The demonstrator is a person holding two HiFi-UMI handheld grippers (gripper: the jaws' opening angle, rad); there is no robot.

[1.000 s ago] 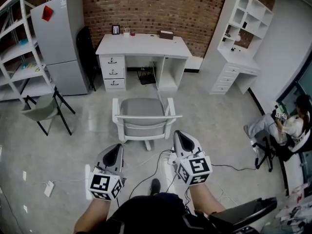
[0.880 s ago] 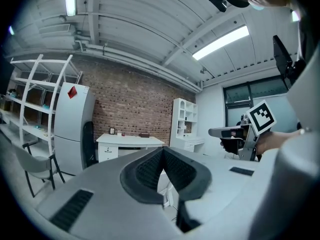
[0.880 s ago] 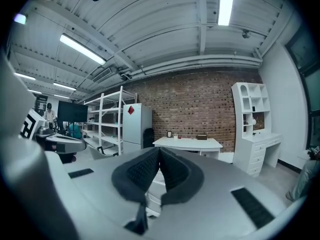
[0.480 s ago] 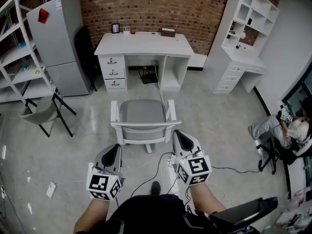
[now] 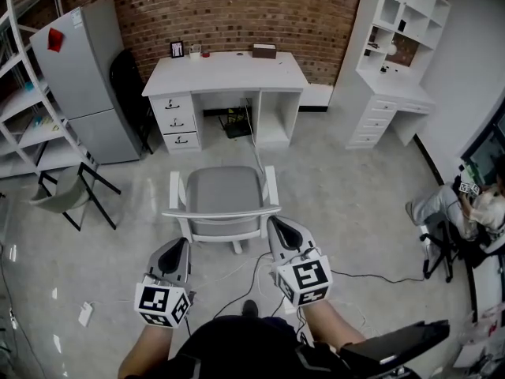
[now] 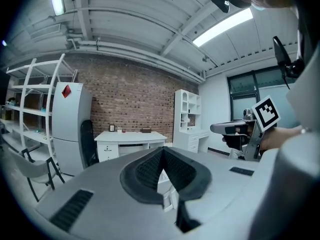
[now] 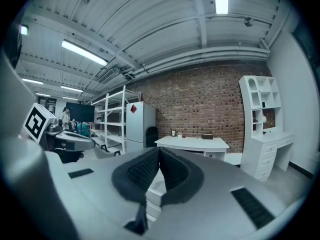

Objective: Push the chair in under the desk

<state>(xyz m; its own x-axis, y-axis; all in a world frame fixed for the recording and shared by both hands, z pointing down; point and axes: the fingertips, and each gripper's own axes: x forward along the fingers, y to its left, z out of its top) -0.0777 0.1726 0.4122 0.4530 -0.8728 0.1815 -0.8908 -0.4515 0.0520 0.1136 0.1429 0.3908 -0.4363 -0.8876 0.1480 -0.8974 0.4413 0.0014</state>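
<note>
Since the earlier frame, the grey chair [image 5: 221, 189] is sitting closer to both grippers in the head view, and the white desk [image 5: 225, 73] is lying slightly further left. The chair is standing on the open floor, well apart from the desk. Its backrest is facing me and its seat is pointing toward the desk's knee opening. I am holding the left gripper [image 5: 179, 243] low, behind the chair's left rear corner and apart from it. Its jaws are pressing together on nothing. I am holding the right gripper [image 5: 276, 222] just beside the right end of the backrest rail; I cannot tell whether it is touching. Its jaws are likewise meeting, with nothing between them. Loose cables [image 5: 237, 279] are trailing across the floor behind the chair. A tall fridge [image 5: 75, 77] is standing to the left of the desk.
</note>
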